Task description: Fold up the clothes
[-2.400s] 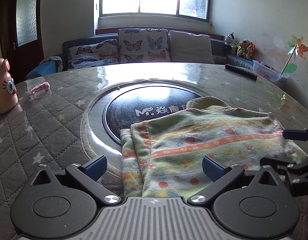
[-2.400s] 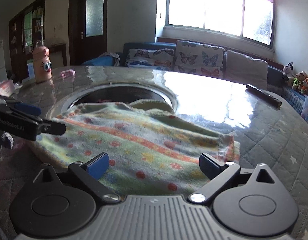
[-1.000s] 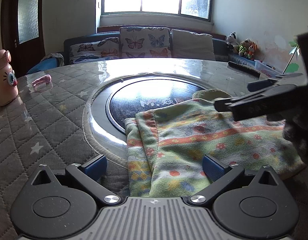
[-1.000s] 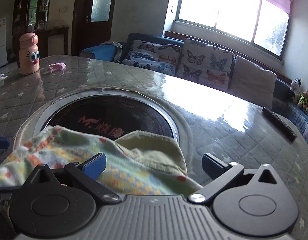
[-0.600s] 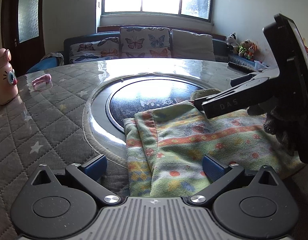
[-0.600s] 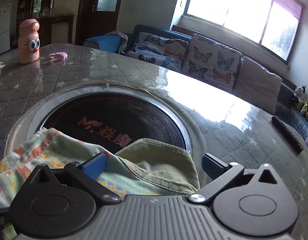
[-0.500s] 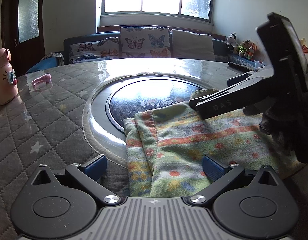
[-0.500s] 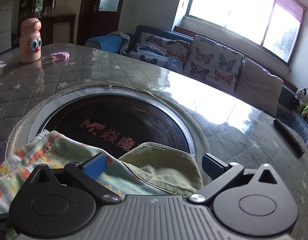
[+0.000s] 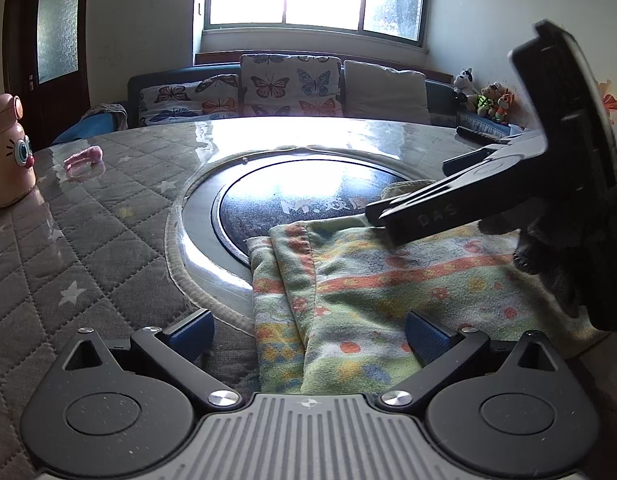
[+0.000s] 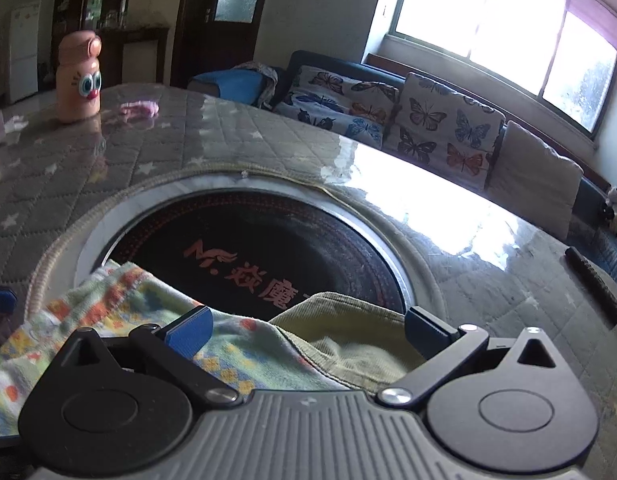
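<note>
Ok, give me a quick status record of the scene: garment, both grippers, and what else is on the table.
garment: patterned garment lying partly folded on the table, far edge over the dark round hotplate
left gripper: left gripper open, low at the garment's near edge, holding nothing
right gripper: right gripper open, over the garment's olive far corner
other items: pink bottle, small pink object, remote

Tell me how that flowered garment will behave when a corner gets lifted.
The garment will probably drape and sag: it lies in soft folds with a rumpled olive flap at its far edge. The layers at its left edge may slide apart. It looks light, so it may drag along the glossy table.
</note>
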{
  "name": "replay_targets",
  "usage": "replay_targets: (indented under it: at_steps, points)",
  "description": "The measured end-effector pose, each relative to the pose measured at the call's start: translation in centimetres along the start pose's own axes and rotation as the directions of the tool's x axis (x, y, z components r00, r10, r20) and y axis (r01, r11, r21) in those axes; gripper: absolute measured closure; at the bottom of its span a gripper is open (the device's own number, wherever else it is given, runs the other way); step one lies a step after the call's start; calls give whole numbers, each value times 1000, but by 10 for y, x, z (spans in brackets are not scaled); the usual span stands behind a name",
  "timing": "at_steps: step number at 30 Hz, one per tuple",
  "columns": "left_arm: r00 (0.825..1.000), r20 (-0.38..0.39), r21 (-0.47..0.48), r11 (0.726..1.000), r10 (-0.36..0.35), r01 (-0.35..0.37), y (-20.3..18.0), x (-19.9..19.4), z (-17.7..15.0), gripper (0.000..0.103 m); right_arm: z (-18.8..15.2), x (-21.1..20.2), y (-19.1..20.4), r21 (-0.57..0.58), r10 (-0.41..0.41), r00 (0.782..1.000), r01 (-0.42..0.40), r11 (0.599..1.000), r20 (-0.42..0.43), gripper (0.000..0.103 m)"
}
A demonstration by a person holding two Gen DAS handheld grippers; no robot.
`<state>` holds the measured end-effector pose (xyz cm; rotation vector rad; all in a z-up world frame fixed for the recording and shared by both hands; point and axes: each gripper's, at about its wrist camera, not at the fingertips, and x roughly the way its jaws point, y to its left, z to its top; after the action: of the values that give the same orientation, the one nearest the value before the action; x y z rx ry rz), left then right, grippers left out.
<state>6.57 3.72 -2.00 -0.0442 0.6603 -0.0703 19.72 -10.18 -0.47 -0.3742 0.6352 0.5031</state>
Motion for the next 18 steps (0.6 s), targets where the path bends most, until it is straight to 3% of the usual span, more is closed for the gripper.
replay_targets:
  at_steps: [10, 18]
  points:
    - [1000, 21, -61, 998, 3, -2, 11, -5, -2, 0, -34, -43, 0, -46, -15, 1000, 16, 999, 16, 0]
    - [996, 11, -72, 994, 88, -87, 17, -11, -3, 0, -68, -85, 6, -46, 19, 999, -17, 999, 43, 0]
